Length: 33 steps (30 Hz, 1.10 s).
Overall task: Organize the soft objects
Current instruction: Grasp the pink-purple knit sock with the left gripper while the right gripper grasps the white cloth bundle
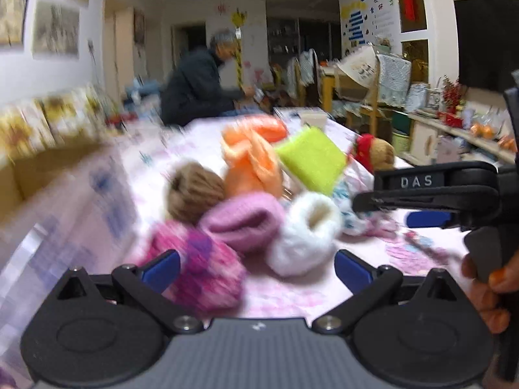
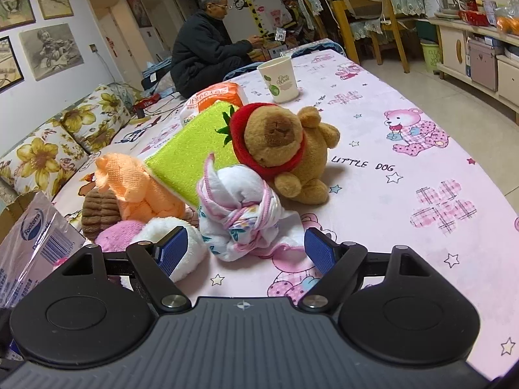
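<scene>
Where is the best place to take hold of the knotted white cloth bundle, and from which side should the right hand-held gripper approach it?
Probably the knot of the white cloth bundle, where the pink-edged band cinches it into a narrow, firm waist. The right hand-held gripper is open and already faces it, so coming straight from the near side looks best: the plush toy stands close behind, and the white fluffy slipper lies to its left.

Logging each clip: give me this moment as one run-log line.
left gripper: open, empty | right gripper: open, empty | knotted white cloth: ahead of right gripper | soft pile: unsorted on pink sheet
</scene>
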{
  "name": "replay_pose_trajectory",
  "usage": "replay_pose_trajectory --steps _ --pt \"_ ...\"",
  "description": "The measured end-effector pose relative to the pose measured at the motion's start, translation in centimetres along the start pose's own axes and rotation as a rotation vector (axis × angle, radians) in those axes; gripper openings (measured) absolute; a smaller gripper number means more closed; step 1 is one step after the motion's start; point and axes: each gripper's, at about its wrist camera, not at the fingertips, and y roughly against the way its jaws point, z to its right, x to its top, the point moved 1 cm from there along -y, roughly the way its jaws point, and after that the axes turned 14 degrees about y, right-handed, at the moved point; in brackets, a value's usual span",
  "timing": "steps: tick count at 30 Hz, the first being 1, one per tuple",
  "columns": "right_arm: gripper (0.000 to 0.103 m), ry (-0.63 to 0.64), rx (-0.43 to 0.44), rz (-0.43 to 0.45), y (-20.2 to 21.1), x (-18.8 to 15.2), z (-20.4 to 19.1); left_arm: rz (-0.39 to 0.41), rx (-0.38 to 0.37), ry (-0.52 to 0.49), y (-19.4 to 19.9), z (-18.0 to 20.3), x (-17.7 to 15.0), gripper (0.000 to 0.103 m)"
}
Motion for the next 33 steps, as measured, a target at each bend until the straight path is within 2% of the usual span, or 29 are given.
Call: replay_pose_trajectory --steps 2,4,8,11,21,25,30,33 --pt "0.099 -0.001 0.004 -0.006 -0.2 -0.1 -0.1 0.059 0.047 -0.058 0.2 0.2 0.2 0.101" --pt "0.099 -0.001 0.009 -0.015 -0.4 -0.1 -0.2 0.077 0.087 -0.094 -0.1 0.3 0.5 0.099" --pt "0.099 0.005 0.011 -0.023 -1.1 0.1 -0.3 0.031 0.123 -0.075 -1.6 -0.8 1.2 0.086" --pt "0.100 0.009 0.006 -0.016 -1.5 0.4 -0.4 -0.013 0.139 -0.069 -2.7 -1.6 1.2 0.083" --pt "0.099 -0.022 0.006 -0.011 -3.4 1.3 -0.3 -0.088 0.167 -0.007 -5.0 -2.5 1.4 0.080" --pt "0.095 -0.037 0.010 -0.015 -4.1 1.4 -0.3 -0.099 0.165 0.001 -5.3 -2.7 1.6 0.075" --pt "0.080 -0.021 0.014 -0.004 -4.3 1.4 -0.8 -0.101 0.153 0.012 -5.3 -2.8 1.7 0.067" --pt "0.077 -0.006 0.008 -0.001 -4.2 1.4 -1.1 -0.094 0.142 0.017 -4.9 -2.7 1.5 0.059"
